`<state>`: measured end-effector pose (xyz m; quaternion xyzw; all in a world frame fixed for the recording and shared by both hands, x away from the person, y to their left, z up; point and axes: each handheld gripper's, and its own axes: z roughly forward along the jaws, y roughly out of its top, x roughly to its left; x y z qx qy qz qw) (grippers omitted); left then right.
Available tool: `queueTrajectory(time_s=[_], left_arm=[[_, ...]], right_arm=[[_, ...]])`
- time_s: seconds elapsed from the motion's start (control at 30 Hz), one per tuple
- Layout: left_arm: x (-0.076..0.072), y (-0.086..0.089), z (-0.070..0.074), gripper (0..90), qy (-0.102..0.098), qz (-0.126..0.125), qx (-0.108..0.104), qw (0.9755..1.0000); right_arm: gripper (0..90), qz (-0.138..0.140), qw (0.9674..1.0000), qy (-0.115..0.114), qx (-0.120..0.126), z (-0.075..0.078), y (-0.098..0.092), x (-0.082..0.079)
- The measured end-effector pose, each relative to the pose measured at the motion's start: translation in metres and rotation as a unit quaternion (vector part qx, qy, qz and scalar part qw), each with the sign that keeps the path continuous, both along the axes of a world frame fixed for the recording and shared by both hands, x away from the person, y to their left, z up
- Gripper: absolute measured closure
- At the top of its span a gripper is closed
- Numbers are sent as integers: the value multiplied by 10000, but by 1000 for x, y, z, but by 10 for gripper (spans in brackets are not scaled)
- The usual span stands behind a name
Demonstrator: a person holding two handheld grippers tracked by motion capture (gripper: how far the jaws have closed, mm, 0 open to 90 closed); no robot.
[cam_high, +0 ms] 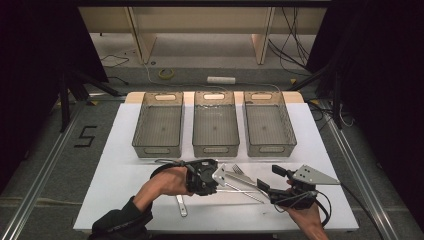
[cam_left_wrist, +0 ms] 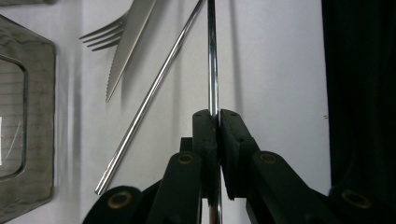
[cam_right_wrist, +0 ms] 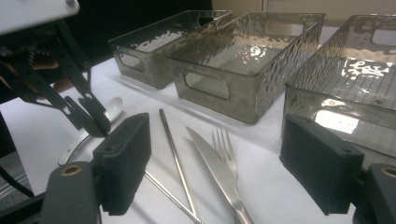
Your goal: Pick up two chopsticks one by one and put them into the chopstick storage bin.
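Chopstick [cam_left_wrist: 213,56]: thin shiny metal rod, pinched by left gripper [cam_left_wrist: 218,116] fingers; right gripper [cam_right_wrist: 215,168] fingers spread.

text: "5" | on: floor [cam_high: 55,150] left of table [cam_high: 120,165]

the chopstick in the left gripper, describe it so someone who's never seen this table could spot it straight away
Start at the three clear bins along the far side of the white table, then drop to the cutlery lying in front of the middle one. Among the knife, fork and a second metal rod, the chopstick is the thin shiny rod clamped between the black jaws of the left gripper; the others lie free.
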<state>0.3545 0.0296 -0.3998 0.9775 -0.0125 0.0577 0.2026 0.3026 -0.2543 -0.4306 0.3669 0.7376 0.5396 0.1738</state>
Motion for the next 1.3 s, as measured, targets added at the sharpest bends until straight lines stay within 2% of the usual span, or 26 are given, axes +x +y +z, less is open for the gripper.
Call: queueTrajectory(time_s=[0.17,0.27,0.4,0.47,0.53,0.57,0.67,0.73,0.87,1.03,1.07,1.17,1.2,1.23,1.27,1.3], left_arm=[[3,8,11,851,10,239,-174,9996],[7,17,17,851,-12,548,-360,9978],[14,29,24,851,51,1045,-640,9924],[18,35,27,851,-5,1283,-740,9890],[23,43,31,851,-39,1528,-871,9844],[26,47,33,852,-50,1698,-981,9806],[34,60,40,852,-157,1983,-1136,9734],[37,68,44,852,-234,2122,-1207,9695],[48,84,49,852,-331,2511,-1358,9578],[64,102,49,852,-372,2997,-1582,9401],[67,106,49,852,-379,3071,-1579,9377],[78,115,46,851,-466,3383,-1604,9261],[81,118,44,851,-508,3502,-1599,9215],[85,121,42,852,-533,3590,-1561,9187],[89,124,40,852,-528,3637,-1516,9176],[92,127,39,851,-554,3711,-1521,9144]], right_arm=[[254,-32,10000,-27,22,1,-1,0],[255,-68,9999,-82,63,2,-2,-1],[256,-105,9998,-125,111,2,-3,-2],[256,-108,9998,-113,111,2,-3,-1],[257,-100,9998,-101,112,2,-3,-1],[257,-102,9998,-103,104,2,-3,-1],[258,-97,9999,-89,97,1,-3,-1],[258,-97,9999,-84,97,1,-2,-1],[258,-106,9999,-74,86,1,-2,-1],[259,-94,9999,-58,71,0,-1,0],[259,-87,9999,-51,71,0,-1,0],[259,-88,9999,-40,75,0,-1,0],[259,-92,9999,-37,73,-1,-1,0],[259,-91,9999,-34,74,-1,-1,0],[259,-92,9999,-34,70,-1,0,0],[259,-78,9999,-38,61,-1,0,0]])
